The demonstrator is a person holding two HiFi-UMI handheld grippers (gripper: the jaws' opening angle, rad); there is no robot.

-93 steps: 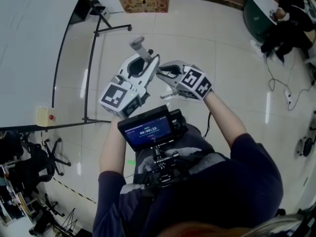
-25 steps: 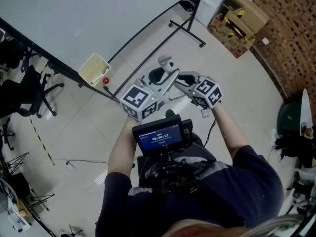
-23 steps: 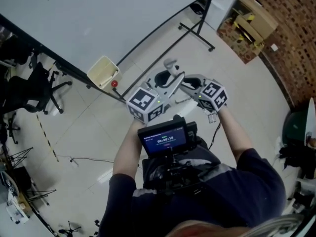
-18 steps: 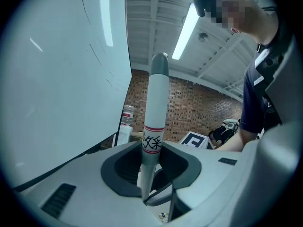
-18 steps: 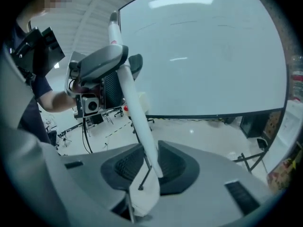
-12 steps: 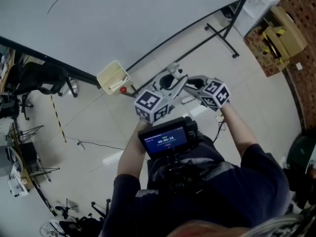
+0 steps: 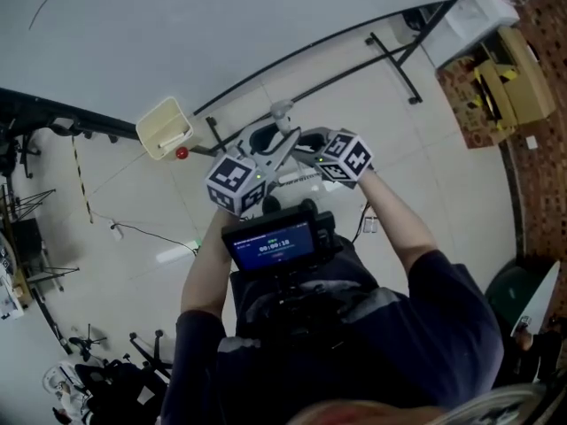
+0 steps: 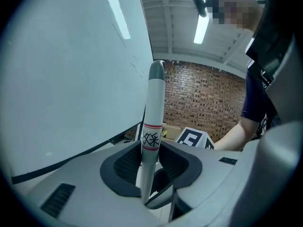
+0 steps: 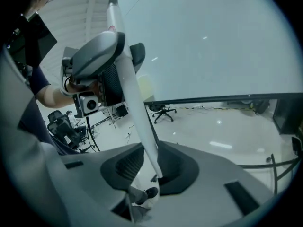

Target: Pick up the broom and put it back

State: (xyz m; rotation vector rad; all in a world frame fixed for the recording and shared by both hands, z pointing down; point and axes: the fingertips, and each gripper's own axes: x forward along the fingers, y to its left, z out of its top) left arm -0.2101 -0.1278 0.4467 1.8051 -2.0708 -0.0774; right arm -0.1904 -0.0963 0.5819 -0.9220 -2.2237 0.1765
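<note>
The broom shows only as its white handle (image 8: pixel 154 117) with a grey tip (image 7: pixel 282 109) and a red-edged label; the brush end is hidden. My left gripper (image 8: pixel 150 160) is shut on the handle near its top. Its jaws have just eased open a little, with the handle still between the pads. My right gripper (image 9: pixel 149 162) is shut on the same handle (image 9: pixel 130 93) lower down, and the left gripper (image 9: pixel 97 65) sits above it. In the head view both grippers, left (image 7: pixel 282 135) and right (image 7: pixel 303 140), are close together in front of the person's chest.
A big whiteboard (image 7: pixel 177 25) on a black wheeled stand stands just ahead. A beige box with a red button (image 7: pixel 164 127) hangs at its lower edge. Cardboard boxes (image 7: pixel 505 78) lie by the brick wall at right. Chairs and tripods (image 7: pixel 27 237) stand at left, with a cable (image 7: pixel 133 230) on the tiled floor.
The person has turned, so the whiteboard and the beige box now sit nearer the grippers. Both grippers have moved together and sunk, still on the handle.
</note>
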